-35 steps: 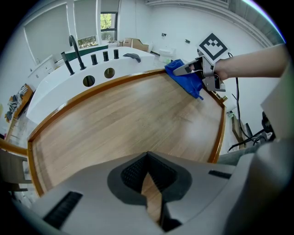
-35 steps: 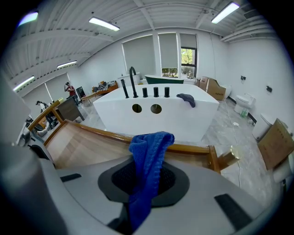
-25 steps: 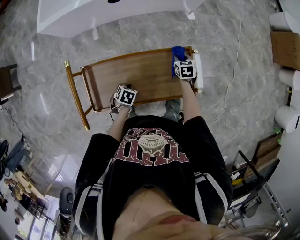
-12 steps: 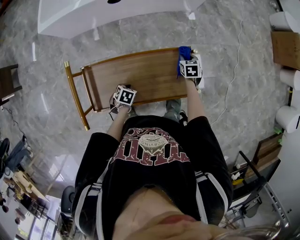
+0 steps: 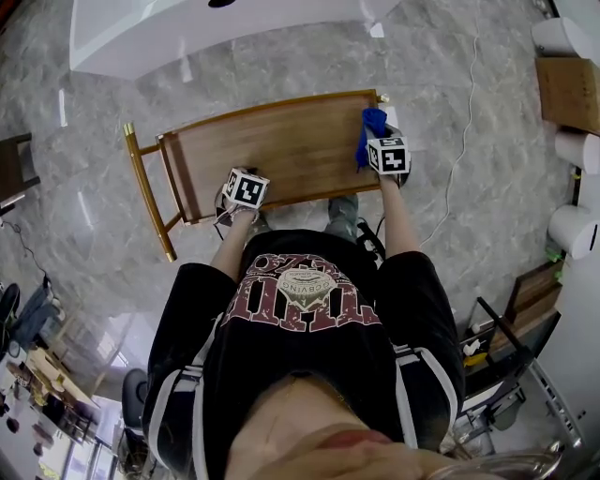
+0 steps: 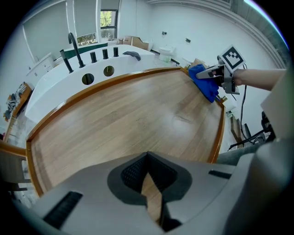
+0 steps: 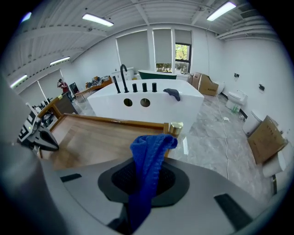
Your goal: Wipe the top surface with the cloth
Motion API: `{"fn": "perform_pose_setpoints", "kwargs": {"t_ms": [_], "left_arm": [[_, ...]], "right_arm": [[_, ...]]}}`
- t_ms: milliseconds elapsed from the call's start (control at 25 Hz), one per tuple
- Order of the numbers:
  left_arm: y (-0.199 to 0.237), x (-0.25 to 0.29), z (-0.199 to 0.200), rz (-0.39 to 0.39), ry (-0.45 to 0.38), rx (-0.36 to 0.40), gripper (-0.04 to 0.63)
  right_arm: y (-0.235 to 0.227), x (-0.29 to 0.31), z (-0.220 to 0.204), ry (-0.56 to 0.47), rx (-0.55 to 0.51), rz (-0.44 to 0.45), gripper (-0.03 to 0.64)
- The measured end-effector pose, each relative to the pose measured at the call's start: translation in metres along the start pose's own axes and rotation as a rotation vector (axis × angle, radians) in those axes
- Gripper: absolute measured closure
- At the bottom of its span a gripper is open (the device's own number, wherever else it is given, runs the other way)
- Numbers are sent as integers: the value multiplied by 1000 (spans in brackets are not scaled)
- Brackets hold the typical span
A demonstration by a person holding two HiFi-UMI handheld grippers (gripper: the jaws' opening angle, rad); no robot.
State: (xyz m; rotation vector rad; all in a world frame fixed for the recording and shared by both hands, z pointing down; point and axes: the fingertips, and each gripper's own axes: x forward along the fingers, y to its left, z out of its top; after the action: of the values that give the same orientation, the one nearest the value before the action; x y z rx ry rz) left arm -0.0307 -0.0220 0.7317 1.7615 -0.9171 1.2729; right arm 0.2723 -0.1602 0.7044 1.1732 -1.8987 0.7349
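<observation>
The wooden top (image 5: 281,150) of a gold-framed cart lies in front of me. A blue cloth (image 5: 371,131) rests on its right end, near the far right corner post. My right gripper (image 5: 382,148) is shut on that cloth, which in the right gripper view hangs as a blue fold (image 7: 149,156) between the jaws of the right gripper (image 7: 146,172). My left gripper (image 5: 239,183) sits at the near edge of the top, left of centre. In the left gripper view the left gripper (image 6: 148,158) is shut on nothing above the wood (image 6: 128,114), with the cloth (image 6: 203,80) far off.
A white bathtub (image 5: 187,28) with black fittings (image 7: 133,87) stands just beyond the cart. The gold handle bar (image 5: 145,187) runs along the cart's left end. Cardboard boxes (image 5: 567,89) and white fixtures (image 5: 572,230) stand at the right. A cable (image 5: 464,141) lies on the marble floor.
The right gripper has drawn the cloth along the right end of the top, toward the person and slightly right. The left gripper has stayed put.
</observation>
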Motion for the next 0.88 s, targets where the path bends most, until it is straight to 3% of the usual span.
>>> {"fn": "perform_pose_setpoints", "kwargs": {"t_ms": [120, 280, 480, 600, 880], "left_arm": [[1, -1, -1, 5, -4, -3, 548], [-1, -1, 0, -7, 1, -6, 548], [-4, 0, 1, 1, -8, -3, 548], [-2, 3, 1, 19, -12, 0, 548], [0, 1, -1, -19, -6, -11, 548]], "right_arm": [[2, 2, -16, 45, -32, -19, 558], [2, 4, -19, 31, -64, -47, 558], [1, 3, -20, 14, -24, -69, 558], [5, 5, -21, 9, -11, -56, 558], [46, 12, -19, 0, -41, 9, 558]]}}
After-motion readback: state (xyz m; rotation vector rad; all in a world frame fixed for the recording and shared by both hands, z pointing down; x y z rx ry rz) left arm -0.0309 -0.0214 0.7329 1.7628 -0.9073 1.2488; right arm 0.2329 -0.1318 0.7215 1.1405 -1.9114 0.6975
